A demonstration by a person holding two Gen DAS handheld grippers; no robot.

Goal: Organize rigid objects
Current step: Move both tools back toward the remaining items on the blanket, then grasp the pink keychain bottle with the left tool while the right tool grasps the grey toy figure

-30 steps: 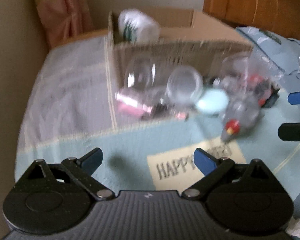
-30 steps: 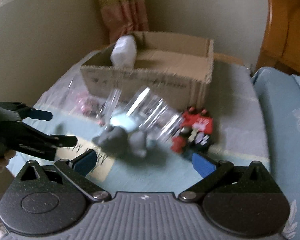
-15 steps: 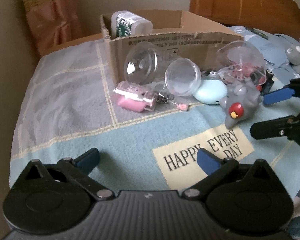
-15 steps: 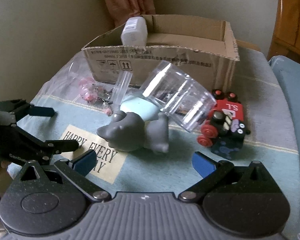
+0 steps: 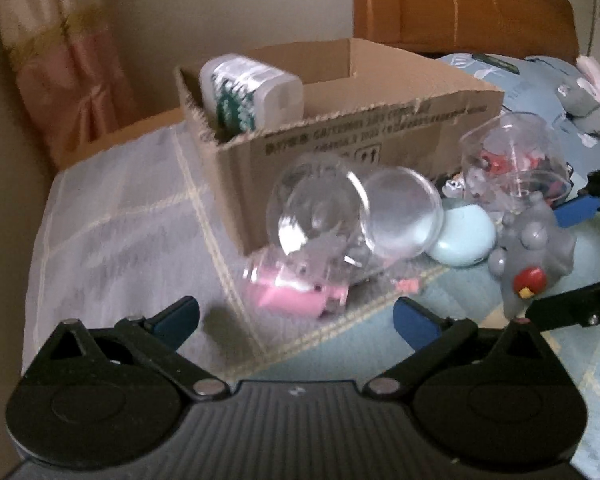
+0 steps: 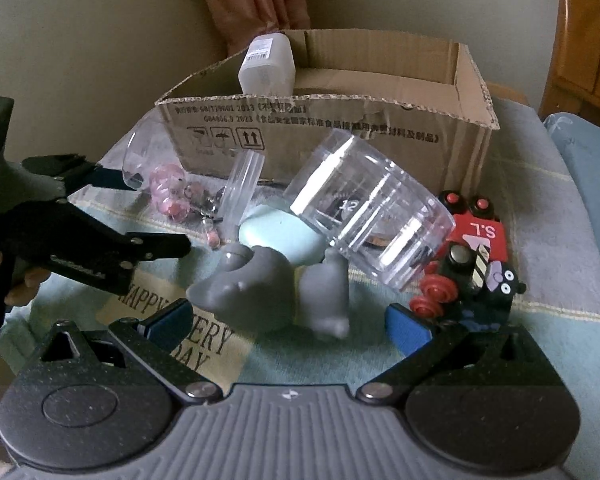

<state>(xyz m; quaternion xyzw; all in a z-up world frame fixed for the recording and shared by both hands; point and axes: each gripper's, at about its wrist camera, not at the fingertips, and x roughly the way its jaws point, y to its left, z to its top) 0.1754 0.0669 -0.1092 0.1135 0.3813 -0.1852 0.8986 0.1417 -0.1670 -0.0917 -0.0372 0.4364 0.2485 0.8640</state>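
Change since a second ago: both wrist views sit closer to the pile; the left gripper [image 5: 296, 316] has just been opening its jaws, with nothing between them.
Left gripper: blue-padded fingers spread wide, empty, low in the left wrist view just before the pink-filled clear plastic bottle [image 5: 288, 296]; the bottle is blurred and its label unreadable.
Right gripper: right gripper [image 6: 286, 322] also spread wide and empty, its blue pads on either side of the grey plastic animal figure [image 6: 268, 292] without touching it; only the fingers show at the right edge of the left wrist view.
Pile: clear ribbed plastic cup [image 6: 368, 216] lies tilted on the pale blue oval case [image 6: 280, 236], most of which is hidden beneath it; red and black toy train [image 6: 472, 252] sits just right of the cup, partly behind the right pad.
Other clear pieces: clear round dome [image 5: 316, 208] and clear round lid [image 5: 400, 212] overlap at the centre of the left wrist view, edges hard to separate.
Box: open brown cardboard box [image 6: 328, 136] stands behind the pile, a white plastic bottle with green print [image 5: 248, 92] leaning in its corner, its lower half hidden by the wall.
Surface: pale blue and grey checked bedspread [image 5: 112, 224], its printed patch partly covered by the gripper bodies.
Person: fingertips [image 6: 24, 284] at the left edge of the right wrist view, cut off.
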